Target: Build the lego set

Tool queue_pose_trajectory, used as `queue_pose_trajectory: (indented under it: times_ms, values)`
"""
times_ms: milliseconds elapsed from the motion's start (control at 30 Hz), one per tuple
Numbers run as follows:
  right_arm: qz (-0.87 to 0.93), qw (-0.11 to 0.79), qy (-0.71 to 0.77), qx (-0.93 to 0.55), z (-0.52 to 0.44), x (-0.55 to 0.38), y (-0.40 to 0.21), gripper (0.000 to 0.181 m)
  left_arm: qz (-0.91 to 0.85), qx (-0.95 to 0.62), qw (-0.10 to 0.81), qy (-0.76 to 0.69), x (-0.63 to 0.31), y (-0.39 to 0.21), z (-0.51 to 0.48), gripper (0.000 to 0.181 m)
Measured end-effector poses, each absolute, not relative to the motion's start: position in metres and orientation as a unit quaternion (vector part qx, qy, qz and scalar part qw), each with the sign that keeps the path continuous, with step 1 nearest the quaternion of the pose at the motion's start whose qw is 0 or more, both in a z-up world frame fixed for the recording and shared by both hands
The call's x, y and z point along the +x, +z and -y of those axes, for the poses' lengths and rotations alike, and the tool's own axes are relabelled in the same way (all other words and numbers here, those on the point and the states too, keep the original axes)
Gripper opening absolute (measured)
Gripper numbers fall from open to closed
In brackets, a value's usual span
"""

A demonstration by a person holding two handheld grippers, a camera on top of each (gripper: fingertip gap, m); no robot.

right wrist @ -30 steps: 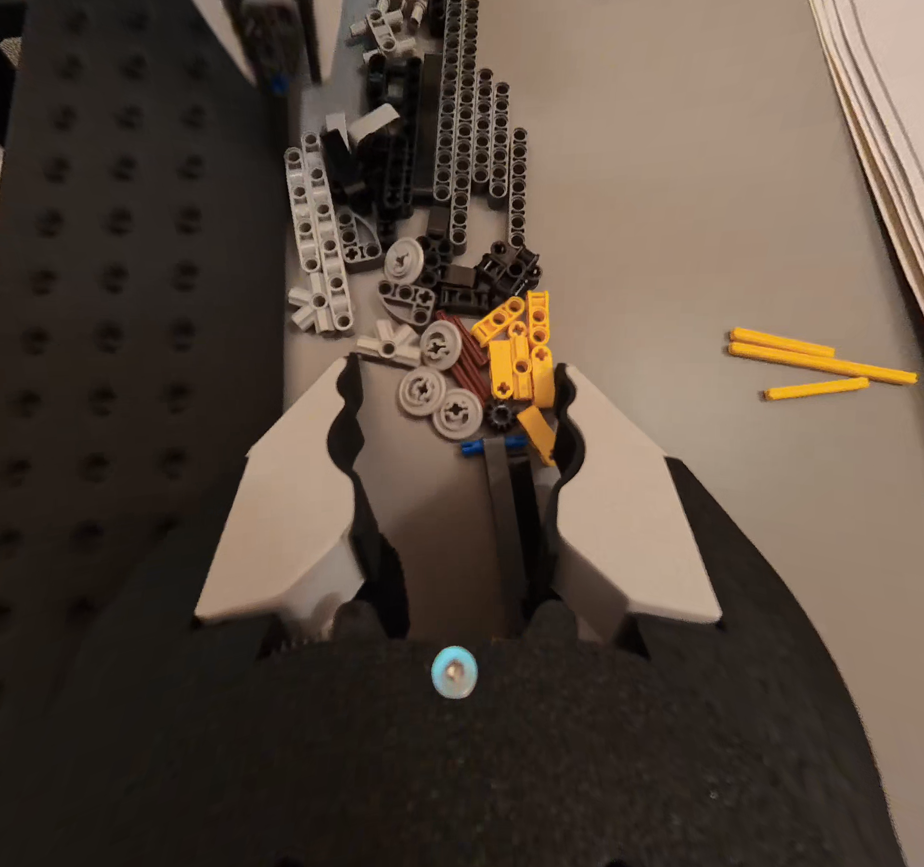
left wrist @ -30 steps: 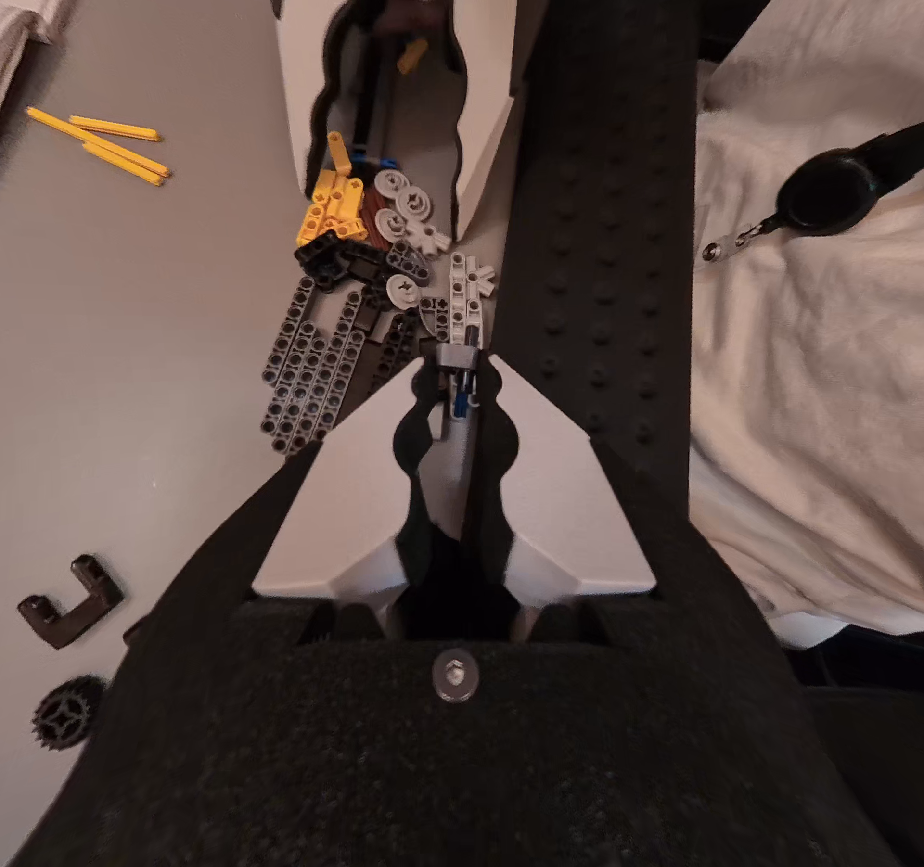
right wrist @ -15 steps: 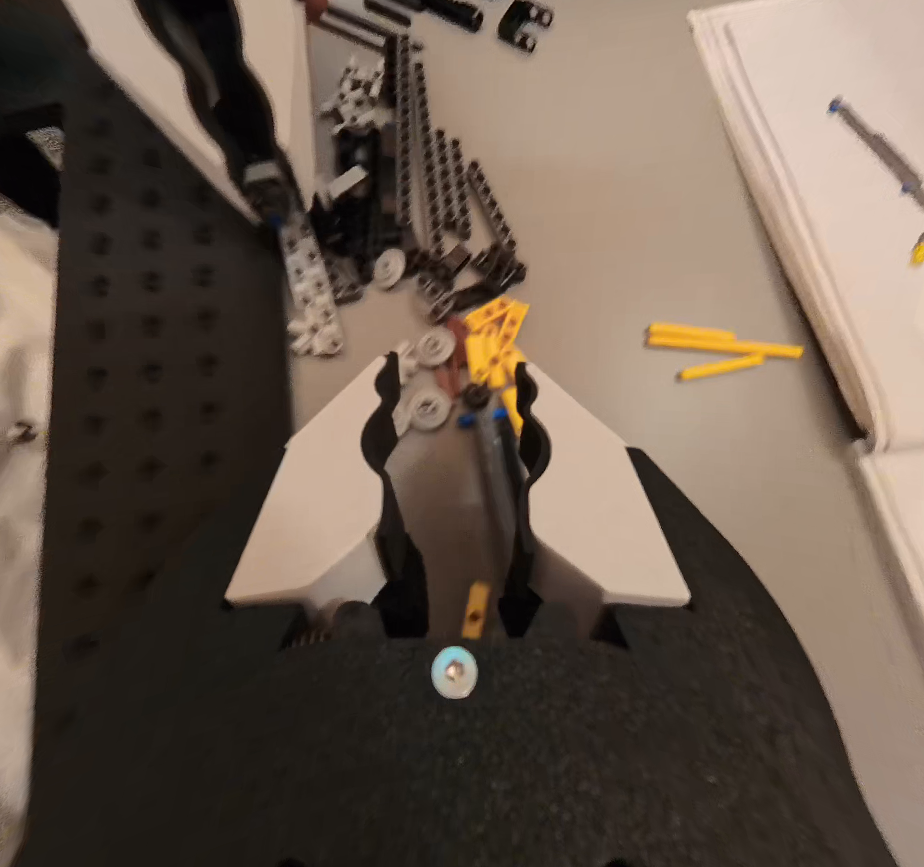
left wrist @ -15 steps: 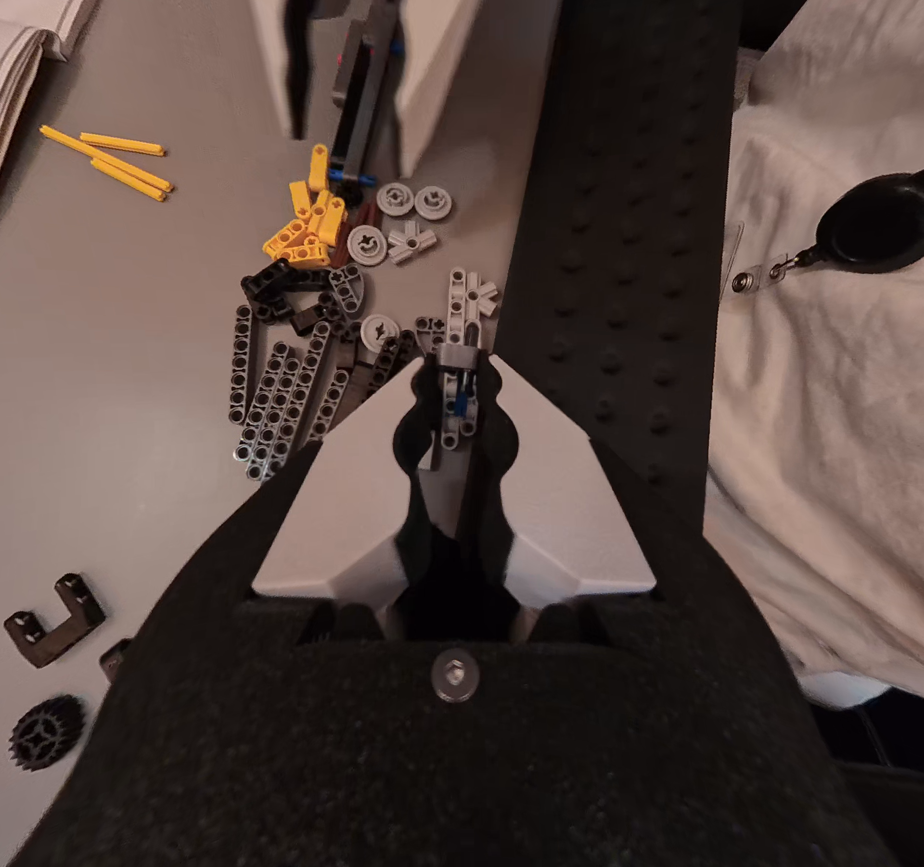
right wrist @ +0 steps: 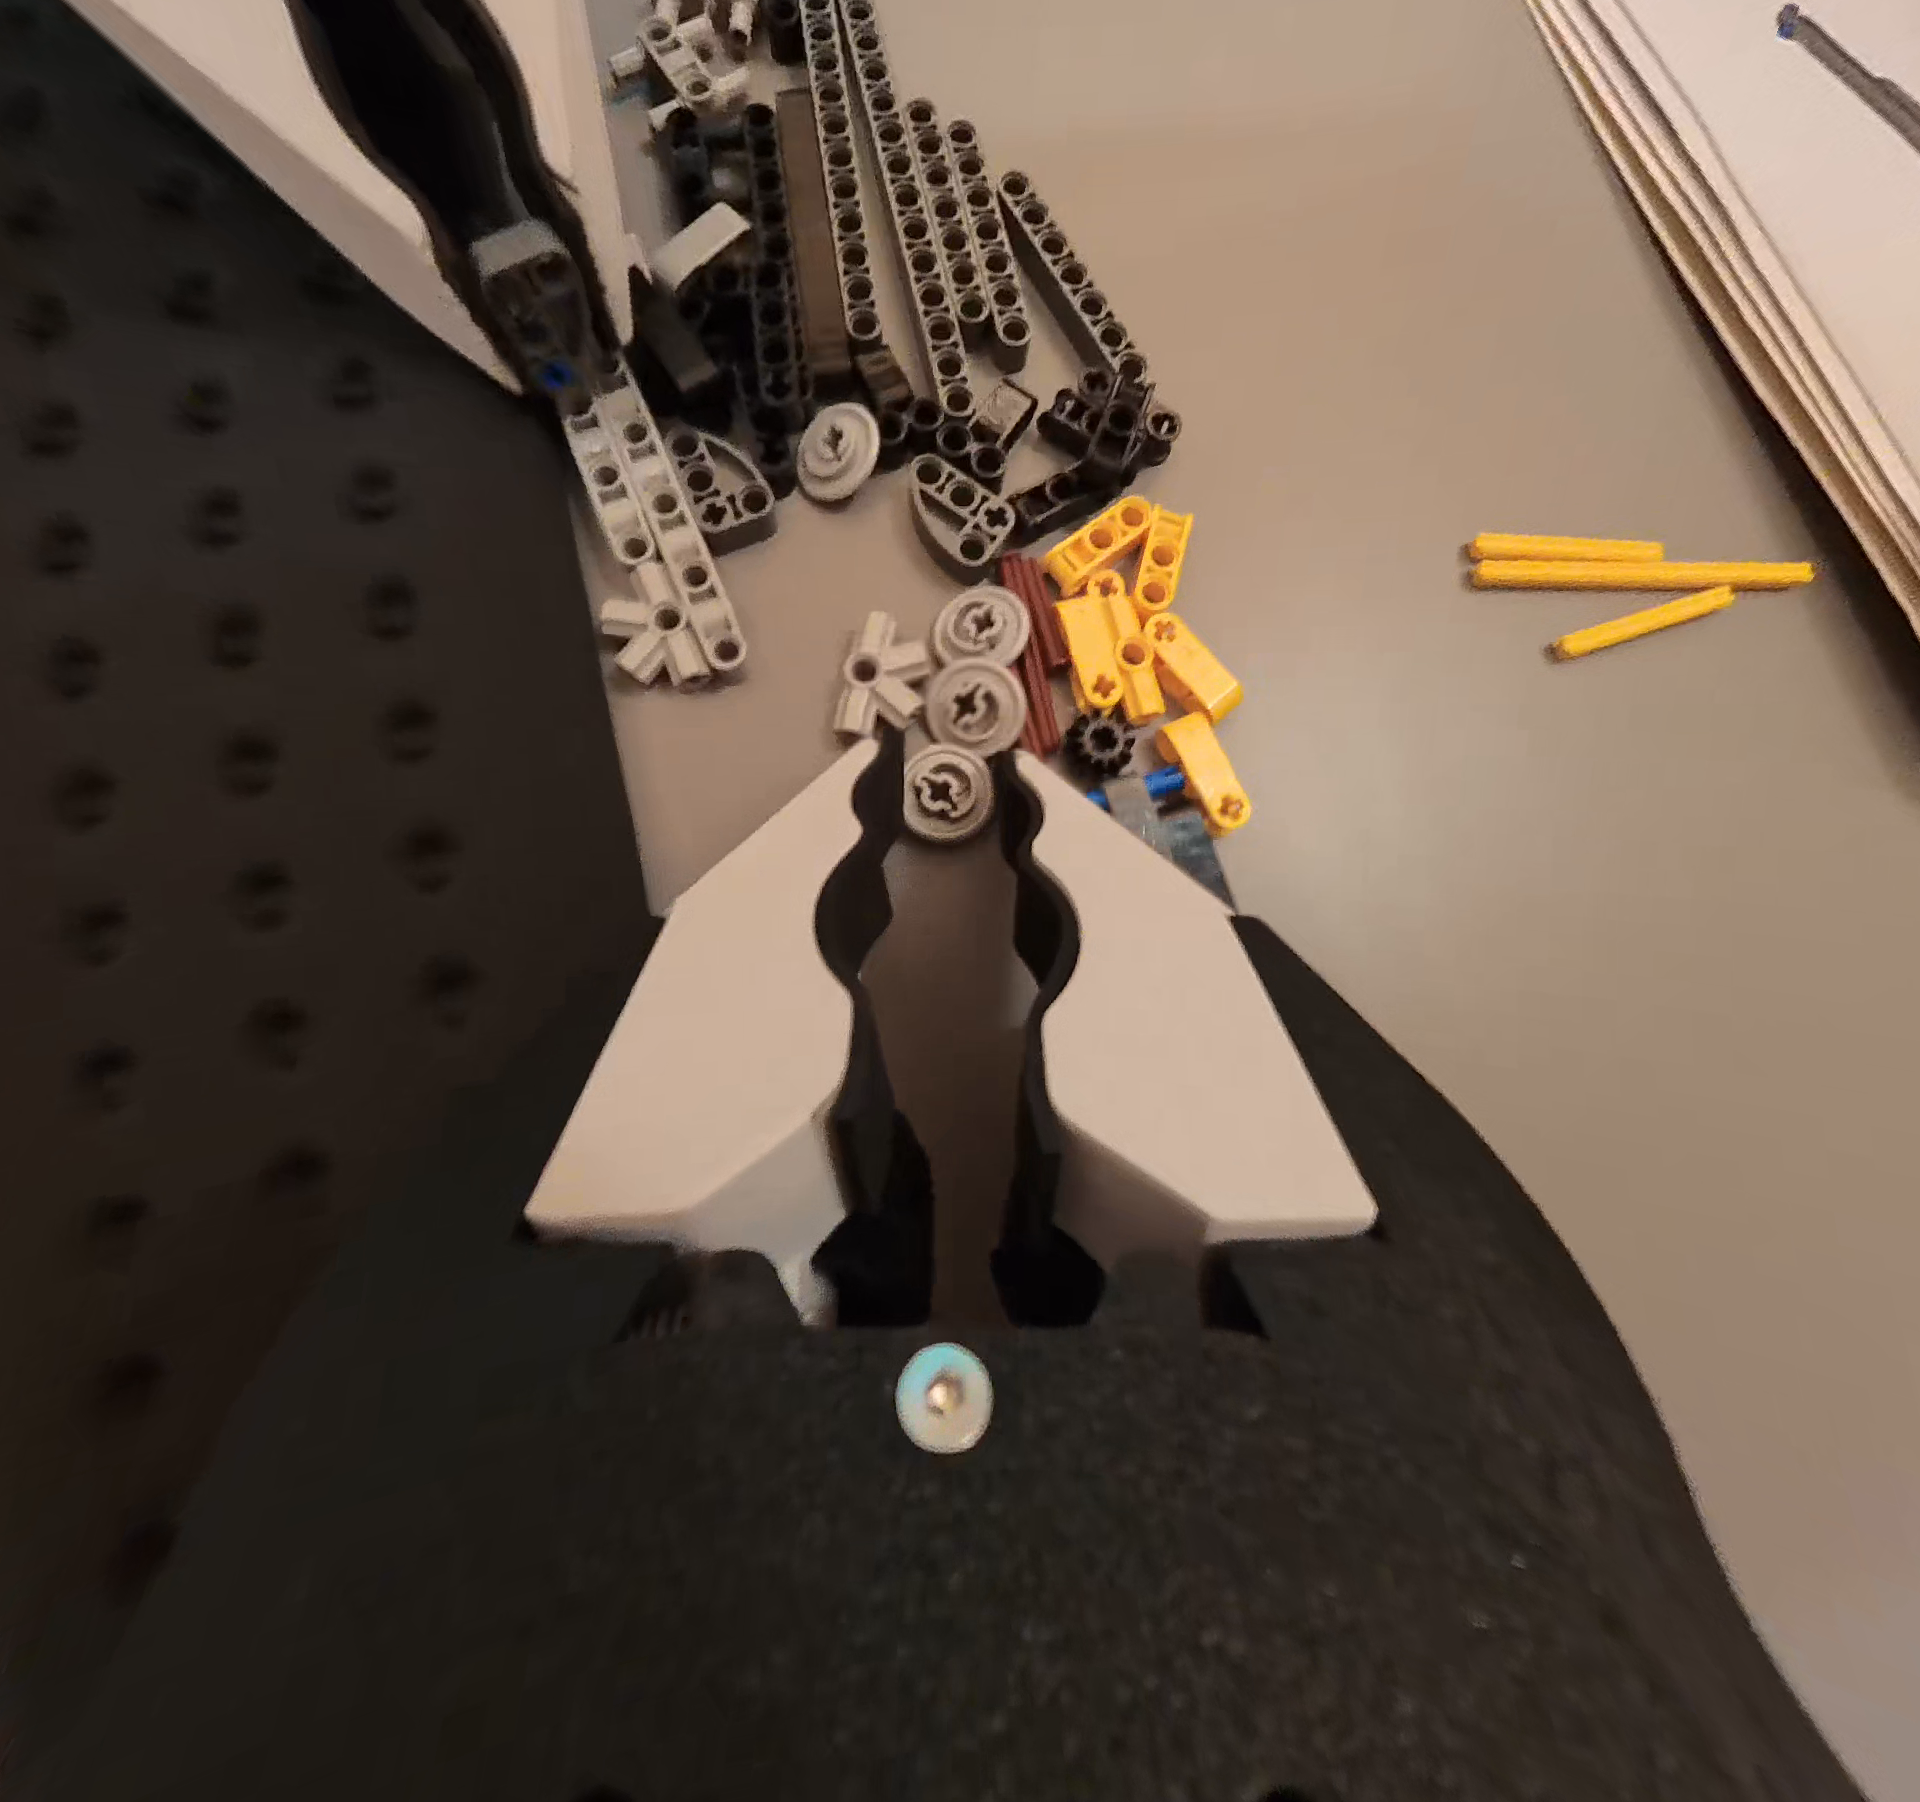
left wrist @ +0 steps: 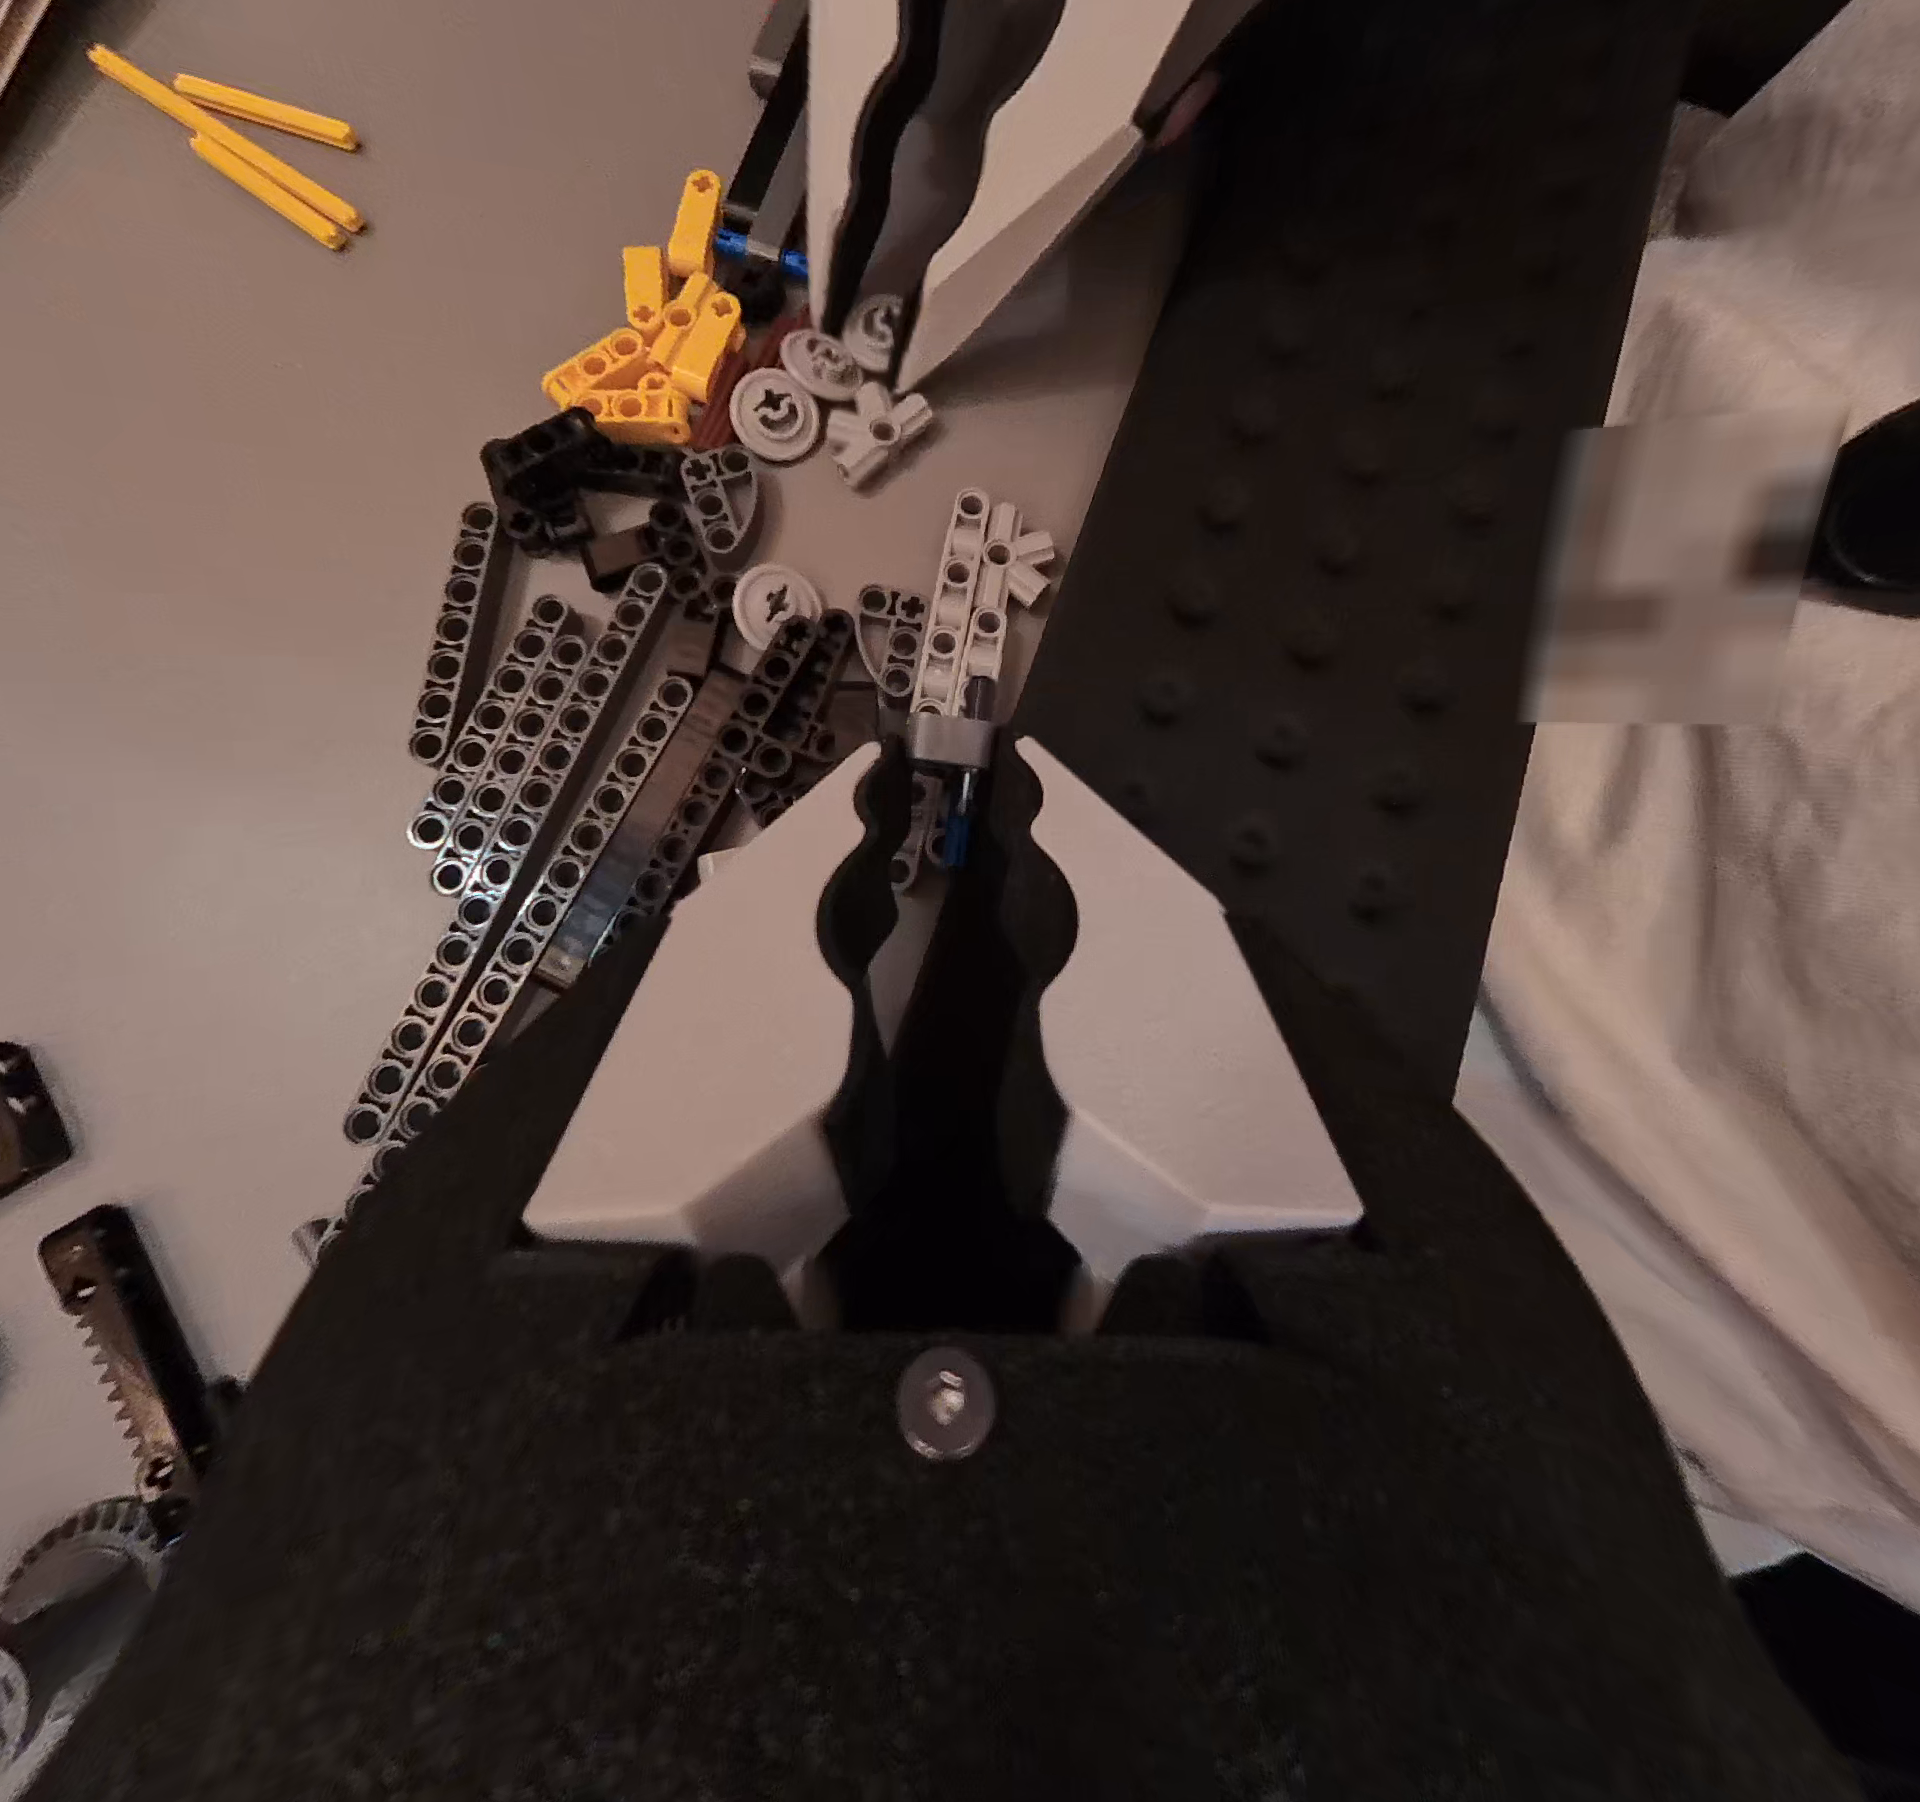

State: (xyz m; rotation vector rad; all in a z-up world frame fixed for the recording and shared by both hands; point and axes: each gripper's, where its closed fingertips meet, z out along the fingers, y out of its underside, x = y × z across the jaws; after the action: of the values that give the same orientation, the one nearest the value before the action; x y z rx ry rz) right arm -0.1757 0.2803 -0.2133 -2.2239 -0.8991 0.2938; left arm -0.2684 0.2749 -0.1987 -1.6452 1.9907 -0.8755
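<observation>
Since a second ago our right gripper [right wrist: 945,796] has dropped the black beam assembly [right wrist: 1174,833] beside the yellow connectors [right wrist: 1138,630] and now straddles a grey round pulley disc [right wrist: 943,794], fingers narrowly apart, perhaps touching it. We judge the step is picking that disc; next we must close and lift cleanly. Farther off, our left gripper [left wrist: 940,765] pinches a small grey connector with blue pin [left wrist: 948,750] over the dark beams [left wrist: 540,713]. No containers show; the parts lie loose on the grey table [right wrist: 1403,246].
</observation>
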Motion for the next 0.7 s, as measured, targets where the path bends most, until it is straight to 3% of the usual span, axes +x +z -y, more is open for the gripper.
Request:
queue_pose_trajectory:
  times_ms: [233, 533, 633, 700]
  values:
    - [0.327, 0.363, 0.058, -0.871, -0.320, -0.173, -0.214, 0.004, -0.712, -0.599, 0.182, -0.317, -0.265, -0.202, -0.278, 0.013]
    - [0.315, 0.376, 0.096, -0.866, -0.366, -0.177, -0.204, 0.016, -0.700, -0.600, 0.190, -0.339, -0.263, -0.196, -0.284, 0.013]
    - [0.357, 0.410, 0.151, -0.825, -0.340, -0.185, -0.181, 0.017, -0.699, -0.582, 0.177, -0.376, -0.267, -0.186, -0.276, 0.013]
    - [0.412, 0.375, 0.279, -0.782, -0.293, -0.212, -0.172, 0.021, -0.700, -0.574, 0.162, -0.393, -0.269, -0.184, -0.272, 0.013]
